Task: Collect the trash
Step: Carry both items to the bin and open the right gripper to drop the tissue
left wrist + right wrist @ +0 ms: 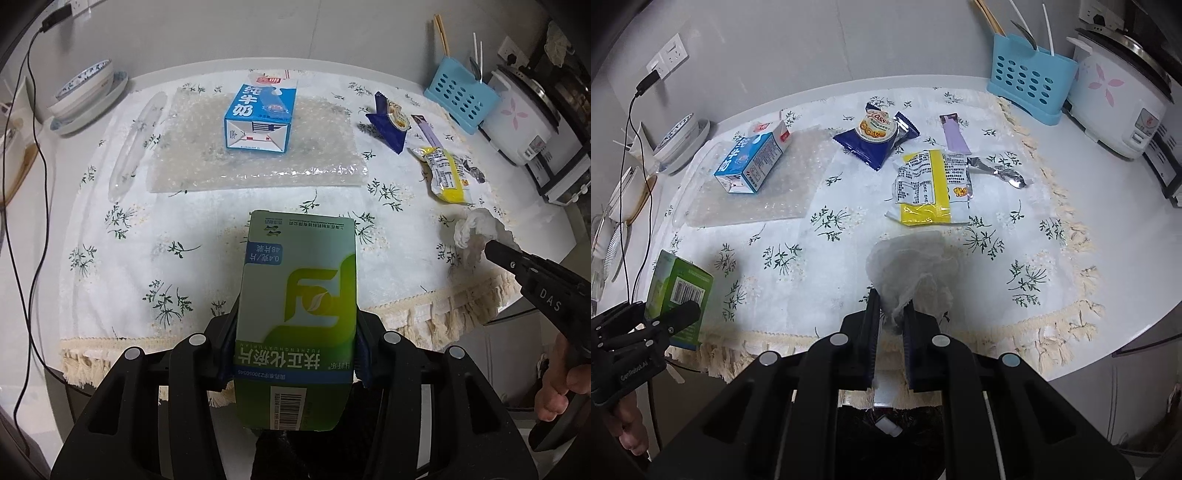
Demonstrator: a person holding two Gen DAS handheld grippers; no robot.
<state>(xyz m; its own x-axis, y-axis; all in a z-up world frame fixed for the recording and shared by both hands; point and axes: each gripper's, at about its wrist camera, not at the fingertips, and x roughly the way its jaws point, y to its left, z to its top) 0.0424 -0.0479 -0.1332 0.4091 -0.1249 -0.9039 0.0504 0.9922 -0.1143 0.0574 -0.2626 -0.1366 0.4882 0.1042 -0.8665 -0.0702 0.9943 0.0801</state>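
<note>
Trash was what you carried in both views: from the left wrist, your left hand-held gripper (295,354) pinched a green medicine box (297,317) by its sides above the near edge of the floral cloth (147,266) on the counter (48,162), while a blue milk carton (260,118) lay on bubble wrap (325,155) farther back. From the right wrist, your right hand-held gripper (891,328) was pressed together on a crumpled white tissue (912,269), held over the cloth's front fringe, just before a yellow wrapper (929,188) and a dark blue snack packet (875,140).
</note>
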